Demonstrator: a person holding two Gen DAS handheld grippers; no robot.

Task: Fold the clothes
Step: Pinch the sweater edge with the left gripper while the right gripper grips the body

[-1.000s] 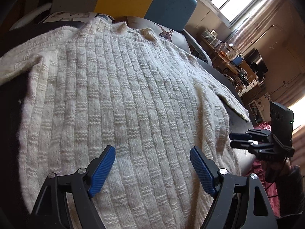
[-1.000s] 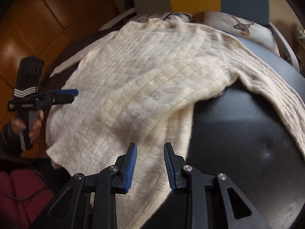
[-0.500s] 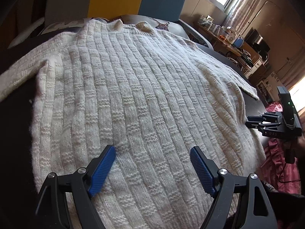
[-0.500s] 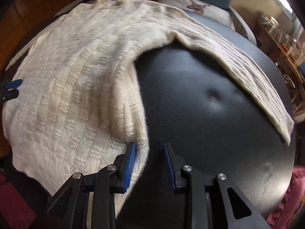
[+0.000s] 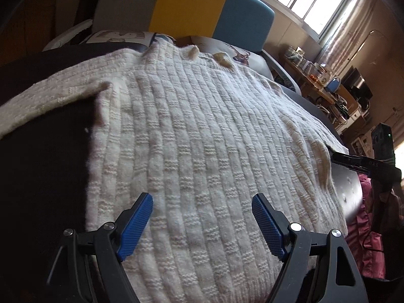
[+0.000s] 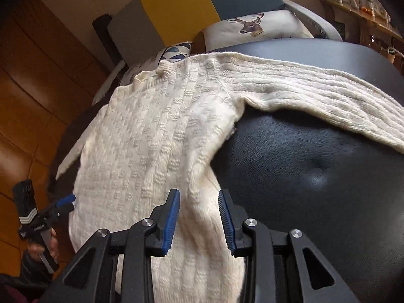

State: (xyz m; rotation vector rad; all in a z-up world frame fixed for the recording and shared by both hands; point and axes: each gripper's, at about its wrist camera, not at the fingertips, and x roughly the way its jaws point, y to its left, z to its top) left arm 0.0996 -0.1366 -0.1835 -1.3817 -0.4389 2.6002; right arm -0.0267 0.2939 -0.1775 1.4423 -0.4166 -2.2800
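A cream knit sweater [image 5: 202, 139] lies spread flat across a black padded surface [image 6: 315, 176], collar toward twelve o'clock near the deer cushion [image 6: 252, 25], one sleeve [image 6: 315, 96] stretched toward three o'clock and the other running off toward nine. The left gripper [image 5: 202, 217] hangs over the hem with its blue fingers spread wide and nothing between them. The right gripper [image 6: 199, 217] has its fingers narrower, straddling the sweater's side edge near the hem; whether they actually pinch the knit I cannot tell. If the right closes on only the top layer, the knit may stretch or bunch. The loose weave could also snag on the pads and drag the body crooked.
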